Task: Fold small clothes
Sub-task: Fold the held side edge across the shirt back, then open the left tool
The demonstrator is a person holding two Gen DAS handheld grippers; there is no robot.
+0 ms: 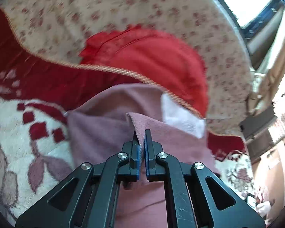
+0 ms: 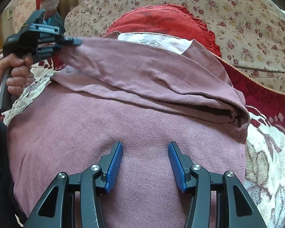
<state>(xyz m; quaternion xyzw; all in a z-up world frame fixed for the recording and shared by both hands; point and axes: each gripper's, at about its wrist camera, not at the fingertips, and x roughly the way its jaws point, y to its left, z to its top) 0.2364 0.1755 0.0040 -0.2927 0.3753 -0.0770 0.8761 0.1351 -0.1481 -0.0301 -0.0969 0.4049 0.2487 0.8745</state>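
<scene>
**Now folding the pink garment on the bed**

We are laying the soft, light pink garment (image 2: 123, 117) on the patterned blanket (image 2: 266, 152). Our left gripper (image 1: 141, 133) is clamping its edge, lifting it; our right gripper (image 2: 145, 146) is pressing the cloth, jaws apart.

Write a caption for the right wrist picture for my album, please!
Open right hand-held gripper presses down the pink garment while the left hand-held gripper lifts its edge.

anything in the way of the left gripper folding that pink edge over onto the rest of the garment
Nothing visible. The left gripper holds the pink garment by its edge; the flat part ahead is bare except the right gripper, fingers open, resting on it near the camera.
</scene>
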